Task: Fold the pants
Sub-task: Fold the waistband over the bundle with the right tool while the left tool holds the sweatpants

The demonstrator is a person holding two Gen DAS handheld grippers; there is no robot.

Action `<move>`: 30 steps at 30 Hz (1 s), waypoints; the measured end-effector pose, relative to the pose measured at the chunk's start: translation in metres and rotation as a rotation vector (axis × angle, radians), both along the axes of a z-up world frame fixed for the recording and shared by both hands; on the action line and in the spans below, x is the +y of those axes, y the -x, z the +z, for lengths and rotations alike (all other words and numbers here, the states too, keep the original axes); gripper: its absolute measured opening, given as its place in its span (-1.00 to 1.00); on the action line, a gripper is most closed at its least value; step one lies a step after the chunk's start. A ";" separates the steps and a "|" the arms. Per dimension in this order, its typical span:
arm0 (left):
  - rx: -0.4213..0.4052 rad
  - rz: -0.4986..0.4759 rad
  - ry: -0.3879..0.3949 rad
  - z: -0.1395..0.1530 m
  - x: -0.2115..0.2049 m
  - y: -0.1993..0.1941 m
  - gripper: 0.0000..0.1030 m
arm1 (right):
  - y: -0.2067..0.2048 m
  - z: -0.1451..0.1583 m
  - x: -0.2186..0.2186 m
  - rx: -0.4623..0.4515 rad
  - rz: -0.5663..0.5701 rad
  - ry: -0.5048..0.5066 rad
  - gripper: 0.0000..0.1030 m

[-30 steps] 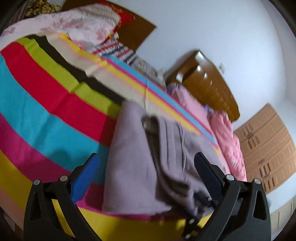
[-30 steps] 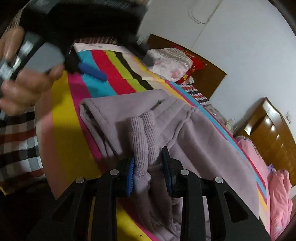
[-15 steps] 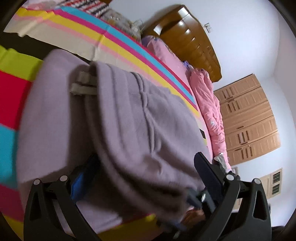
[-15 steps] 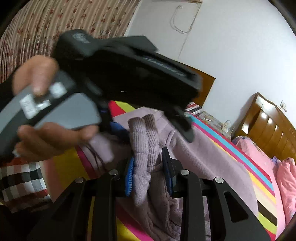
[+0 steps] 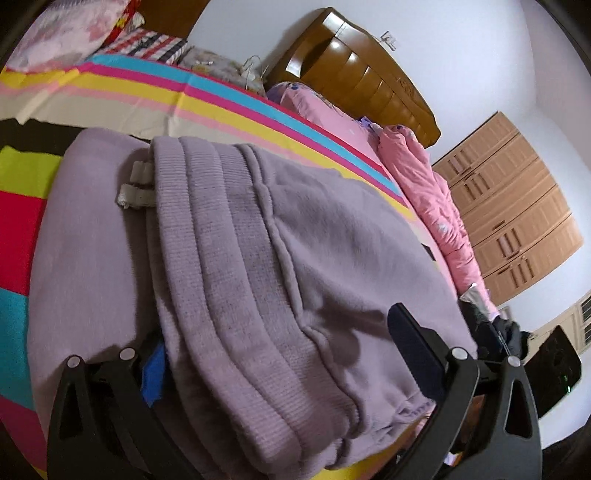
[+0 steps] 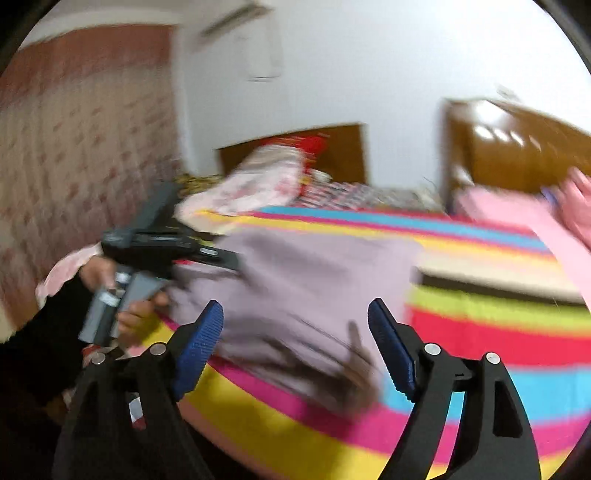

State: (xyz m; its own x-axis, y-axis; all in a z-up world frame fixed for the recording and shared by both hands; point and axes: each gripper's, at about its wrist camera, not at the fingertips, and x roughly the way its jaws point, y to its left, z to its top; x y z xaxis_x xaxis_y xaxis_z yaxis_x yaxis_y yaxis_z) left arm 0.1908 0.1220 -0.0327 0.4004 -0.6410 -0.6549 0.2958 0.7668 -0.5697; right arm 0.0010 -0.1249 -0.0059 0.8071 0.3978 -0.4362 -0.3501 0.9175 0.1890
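The lilac sweatpants (image 5: 258, 258) lie folded in layers on the striped bedspread (image 5: 140, 92), ribbed waistband and two grey drawstring ends (image 5: 136, 184) on the left side. My left gripper (image 5: 280, 354) is wide open, its jaws straddling the near edge of the folded stack; its left blue pad (image 5: 153, 373) is partly tucked under a fabric layer. In the blurred right wrist view my right gripper (image 6: 295, 343) is open and empty above the pants (image 6: 303, 280). The left gripper's body (image 6: 155, 240) and the hand holding it show at the pants' left edge.
Pillows (image 5: 62, 33) and a wooden headboard (image 5: 362, 66) stand at the bed's far end. A second bed with pink bedding (image 5: 424, 184) lies to the right, wardrobes (image 5: 517, 206) behind it. A patterned curtain (image 6: 74, 147) hangs at the left.
My right gripper has let go of the pants' cuffs, opened wide and pulled back. My left gripper has pushed forward over the folded stack, still open.
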 end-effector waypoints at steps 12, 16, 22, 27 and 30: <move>0.027 0.013 -0.004 0.002 -0.001 -0.002 0.96 | -0.026 -0.047 0.014 0.140 -0.220 0.253 0.52; 0.036 0.012 -0.014 0.002 -0.001 -0.003 0.96 | -0.047 -0.057 0.021 0.152 -0.277 0.327 0.54; 0.052 0.030 -0.080 0.006 -0.002 -0.001 0.68 | -0.053 -0.068 0.004 0.211 -0.300 0.207 0.67; -0.029 0.037 -0.152 0.032 -0.001 0.013 -0.54 | -0.047 -0.067 0.004 0.206 -0.296 0.201 0.67; -0.174 0.026 -0.188 0.077 -0.009 0.026 -0.60 | -0.046 -0.066 0.008 0.196 -0.305 0.226 0.67</move>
